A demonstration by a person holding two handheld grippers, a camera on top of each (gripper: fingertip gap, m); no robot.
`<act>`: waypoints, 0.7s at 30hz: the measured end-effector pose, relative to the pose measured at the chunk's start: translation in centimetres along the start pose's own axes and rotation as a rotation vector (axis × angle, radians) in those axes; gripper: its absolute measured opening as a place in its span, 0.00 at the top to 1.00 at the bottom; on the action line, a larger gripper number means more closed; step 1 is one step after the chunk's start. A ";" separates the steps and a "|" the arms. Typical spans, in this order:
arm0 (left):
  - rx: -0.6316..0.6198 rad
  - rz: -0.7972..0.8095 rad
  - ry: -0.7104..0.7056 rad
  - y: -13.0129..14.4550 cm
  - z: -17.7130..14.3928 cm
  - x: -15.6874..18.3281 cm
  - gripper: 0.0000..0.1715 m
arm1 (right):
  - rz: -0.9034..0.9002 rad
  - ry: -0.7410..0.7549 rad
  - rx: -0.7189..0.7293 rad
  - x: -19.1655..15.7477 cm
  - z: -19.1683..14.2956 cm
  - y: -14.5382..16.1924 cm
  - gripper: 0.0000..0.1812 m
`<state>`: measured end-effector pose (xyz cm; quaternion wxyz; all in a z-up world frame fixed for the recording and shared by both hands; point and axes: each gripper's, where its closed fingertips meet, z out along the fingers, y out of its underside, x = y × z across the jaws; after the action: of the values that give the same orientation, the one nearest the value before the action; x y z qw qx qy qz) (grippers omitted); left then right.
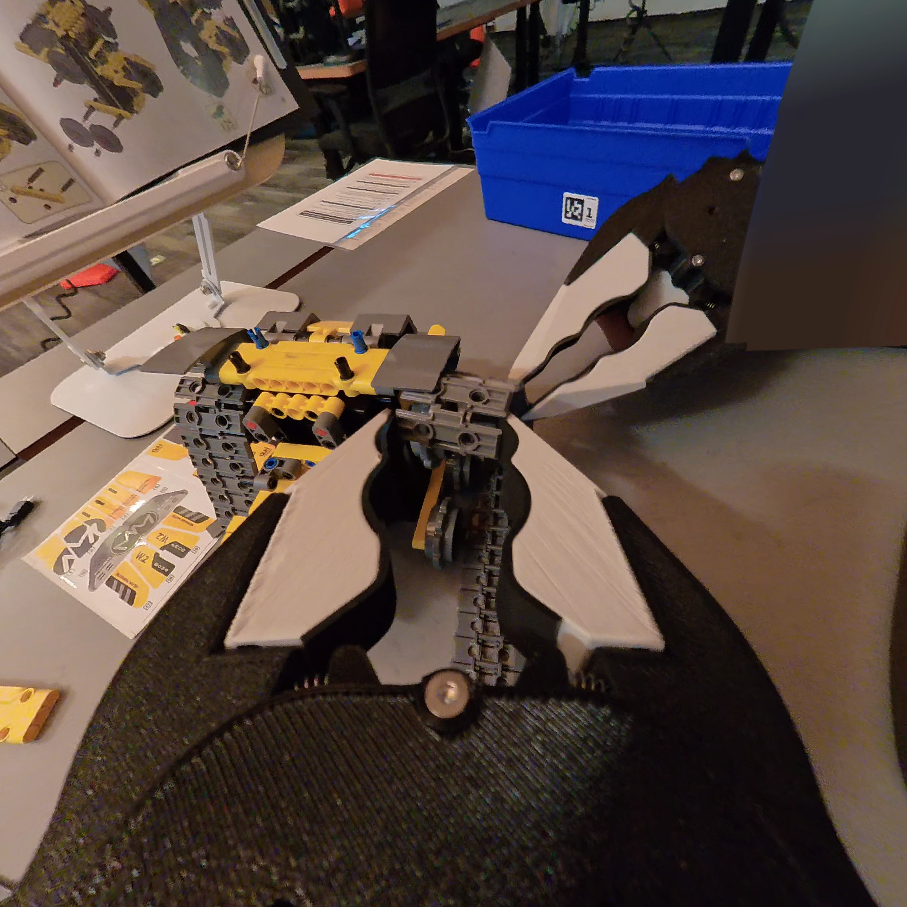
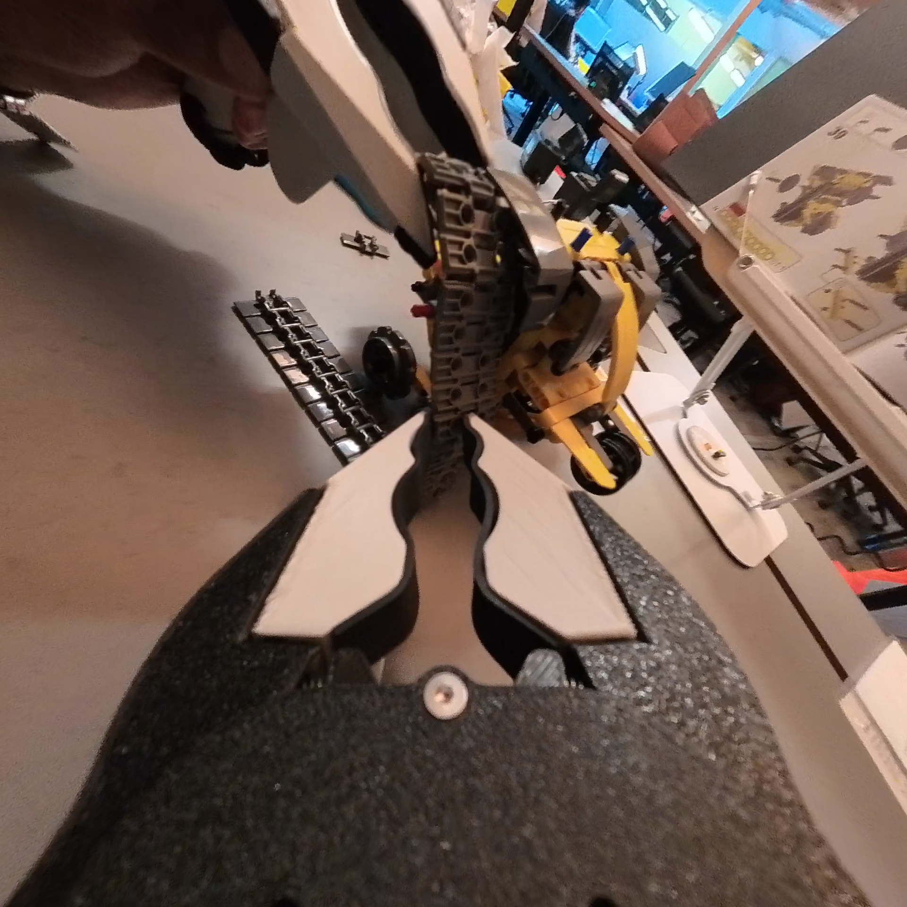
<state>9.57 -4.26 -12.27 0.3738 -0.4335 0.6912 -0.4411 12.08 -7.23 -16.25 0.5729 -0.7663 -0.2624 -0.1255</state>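
A yellow and grey brick-built tracked vehicle (image 1: pixel 304 363) stands on the grey table (image 1: pixel 736 491). My left gripper (image 1: pixel 449 422) is shut across the grey track (image 1: pixel 451 417) on the vehicle's right side, one fingertip on each edge of the links. A run of that track hangs down between the fingers. My right gripper (image 2: pixel 447 417) is shut on the same grey track (image 2: pixel 461 304), pinching it lower down. In the left wrist view the right gripper (image 1: pixel 520 397) comes in from the upper right, tips at the track's corner. In the right wrist view the left gripper (image 2: pixel 343 122) shows above.
A loose black track strip (image 2: pixel 309 373), a black wheel (image 2: pixel 387 363) and a small part (image 2: pixel 365 244) lie beside the vehicle. A blue bin (image 1: pixel 613 147) stands behind. An instruction booklet (image 1: pixel 122 98) sits on a white stand (image 1: pixel 147 373). A sticker sheet (image 1: pixel 127 530) and a yellow piece (image 1: pixel 24 711) lie left. The grippers' ends are close to 6 cm from one another. Between my left fingertips and the yellow piece (image 1: pixel 24 711) there is roughly 25 cm.
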 end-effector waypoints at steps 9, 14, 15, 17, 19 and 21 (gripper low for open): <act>-0.026 -0.010 -0.038 1.0 0.0 -0.8 0.79 | -0.048 0.119 -0.004 1.3 0.0 -0.1 0.97; -0.020 -0.045 -0.036 1.1 -0.2 -1.0 0.79 | -0.031 0.143 0.008 1.6 0.0 -0.6 0.97; -0.019 -0.053 -0.040 1.1 -0.2 -1.1 0.79 | -0.014 0.143 0.013 1.7 0.0 -0.7 0.97; -0.005 -0.075 -0.034 0.9 -0.2 -1.1 0.79 | 0.030 0.135 0.016 1.9 0.1 -0.8 0.97; 0.005 -0.100 -0.028 0.7 -0.2 -1.2 0.79 | 0.080 0.136 0.017 2.1 0.1 -0.7 0.97; 0.009 -0.131 -0.024 0.7 -0.1 -1.4 0.78 | 0.147 0.124 0.022 2.2 0.2 -0.8 0.97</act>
<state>9.76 -2.72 -12.66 0.3543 -0.4812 0.6549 -0.4627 13.48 -6.35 -14.57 0.6040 -0.7680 -0.1707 -0.1275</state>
